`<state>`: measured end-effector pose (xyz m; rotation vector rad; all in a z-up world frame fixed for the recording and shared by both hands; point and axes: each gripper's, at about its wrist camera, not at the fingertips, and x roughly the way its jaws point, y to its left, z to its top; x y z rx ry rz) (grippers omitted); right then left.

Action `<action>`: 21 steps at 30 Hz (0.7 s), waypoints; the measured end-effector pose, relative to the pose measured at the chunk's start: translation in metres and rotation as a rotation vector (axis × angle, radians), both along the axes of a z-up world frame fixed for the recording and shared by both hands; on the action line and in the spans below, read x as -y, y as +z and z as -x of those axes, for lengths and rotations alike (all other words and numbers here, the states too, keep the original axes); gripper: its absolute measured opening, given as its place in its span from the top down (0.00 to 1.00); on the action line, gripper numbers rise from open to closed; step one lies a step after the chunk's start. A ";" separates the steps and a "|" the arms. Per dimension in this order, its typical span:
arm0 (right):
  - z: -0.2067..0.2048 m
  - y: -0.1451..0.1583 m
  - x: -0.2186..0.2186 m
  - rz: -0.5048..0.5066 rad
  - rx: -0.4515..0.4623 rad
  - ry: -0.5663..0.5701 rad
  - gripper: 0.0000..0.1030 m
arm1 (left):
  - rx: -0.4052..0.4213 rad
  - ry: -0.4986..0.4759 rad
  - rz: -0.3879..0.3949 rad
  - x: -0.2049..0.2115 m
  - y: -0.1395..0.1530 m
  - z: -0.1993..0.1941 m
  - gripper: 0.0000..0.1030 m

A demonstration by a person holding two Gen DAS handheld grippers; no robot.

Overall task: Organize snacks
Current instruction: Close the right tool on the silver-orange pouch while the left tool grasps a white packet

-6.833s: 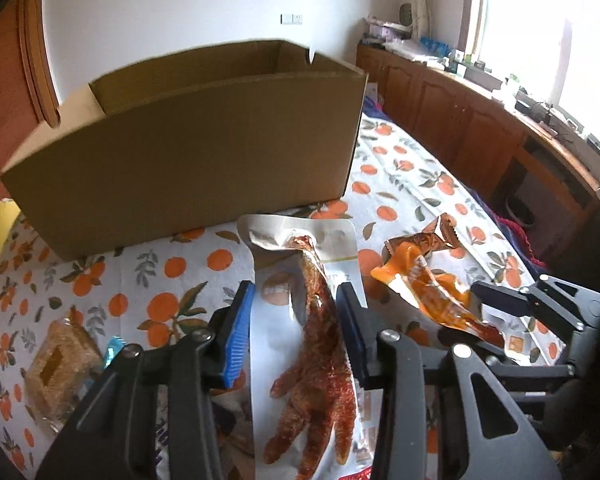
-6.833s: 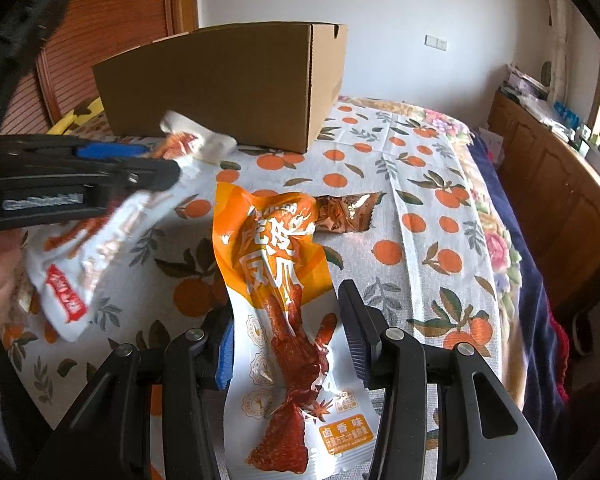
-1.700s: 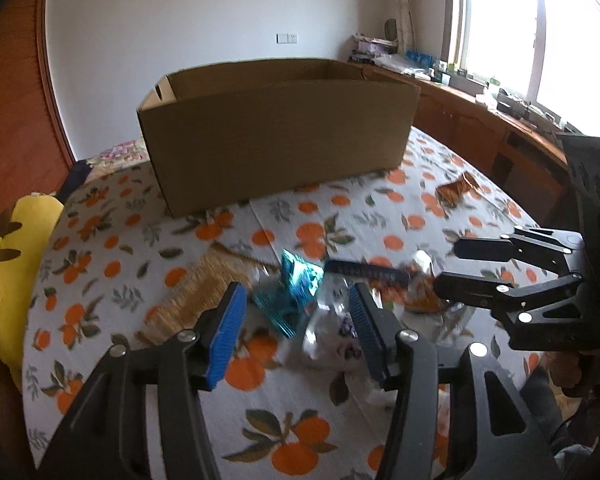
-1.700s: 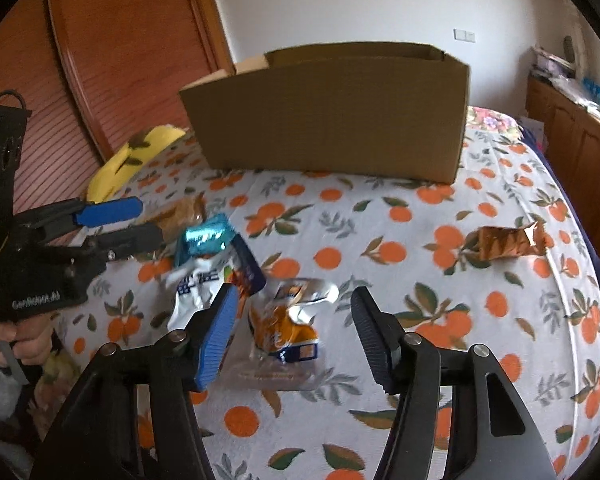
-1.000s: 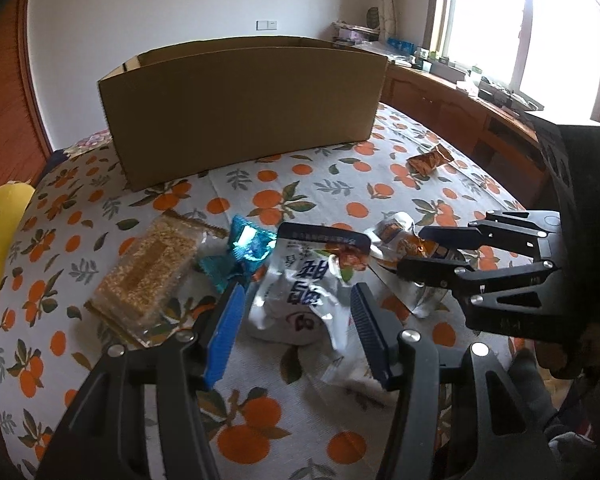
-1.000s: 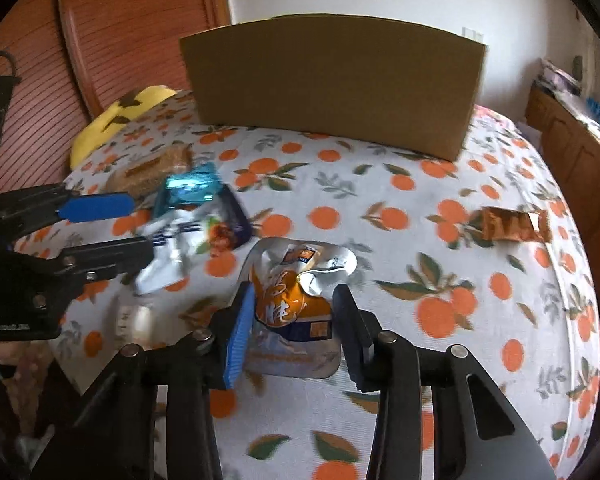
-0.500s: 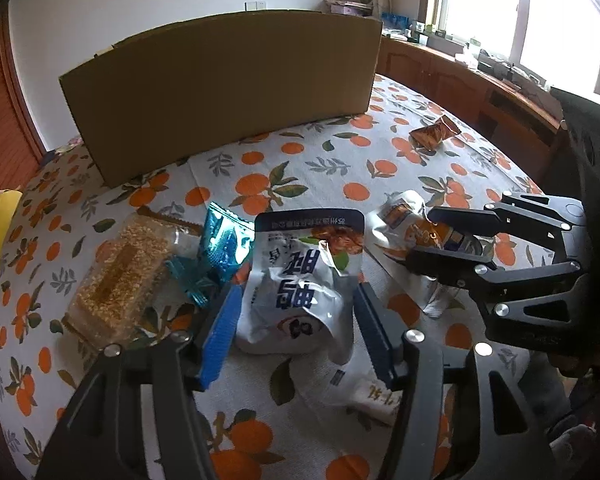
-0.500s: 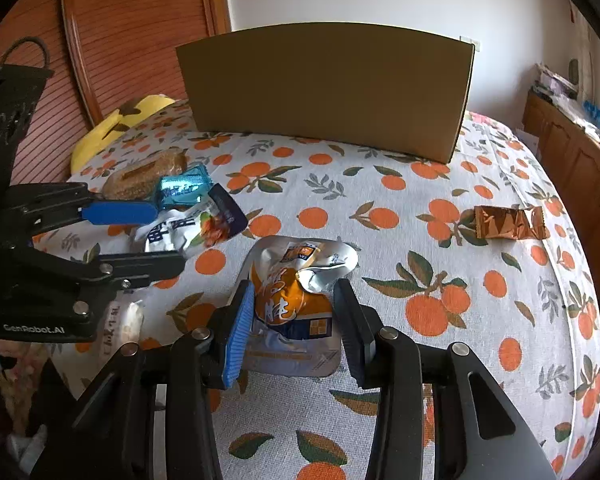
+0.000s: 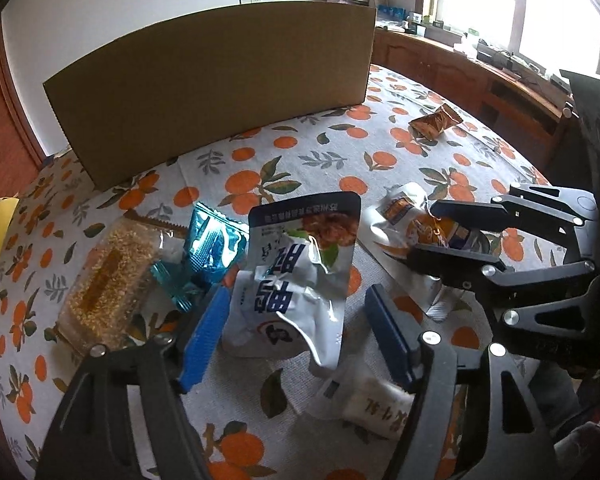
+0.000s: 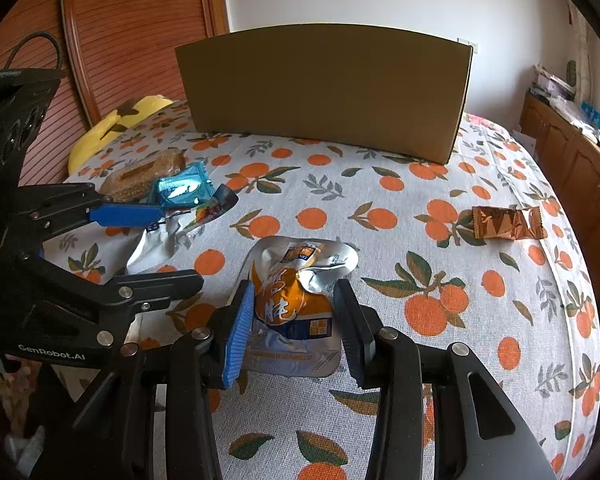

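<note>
Left tongs (image 9: pixel 296 332): spread, jaws just widened, straddling a white-and-blue snack pouch (image 9: pixel 300 272) without pressing it. Right tongs (image 10: pixel 296 324): narrowly set around an orange-and-silver snack pouch (image 10: pixel 296 304), pads at its two sides (whether actually pinching, cannot tell). Both pouches flat on the orange-print cloth (image 10: pixel 420 264) over the desk. Just left of the white pouch, a teal candy wrapper (image 9: pixel 210 250), then a clear-wrapped sesame bar (image 9: pixel 108 280). Close under the left tongs, a small white packet (image 9: pixel 364 400). Well off to the right, alone, a brown foil snack (image 10: pixel 508 222). Farther back, an upright cardboard box (image 10: pixel 324 88), and beyond the cloth's left edge a yellow plush (image 10: pixel 112 128).
</note>
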<state>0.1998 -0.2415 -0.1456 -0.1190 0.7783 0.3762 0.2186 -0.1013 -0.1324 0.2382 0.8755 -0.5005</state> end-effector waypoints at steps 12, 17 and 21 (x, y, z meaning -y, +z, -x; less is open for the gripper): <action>0.000 0.000 0.000 -0.002 -0.001 0.000 0.61 | -0.007 -0.008 0.003 0.000 0.000 -0.001 0.30; 0.001 0.000 0.000 -0.002 -0.001 0.000 0.61 | 0.008 0.005 0.009 -0.001 0.001 0.001 0.39; 0.001 0.000 0.000 -0.002 -0.001 -0.001 0.61 | 0.016 0.019 0.027 -0.008 0.002 0.002 0.47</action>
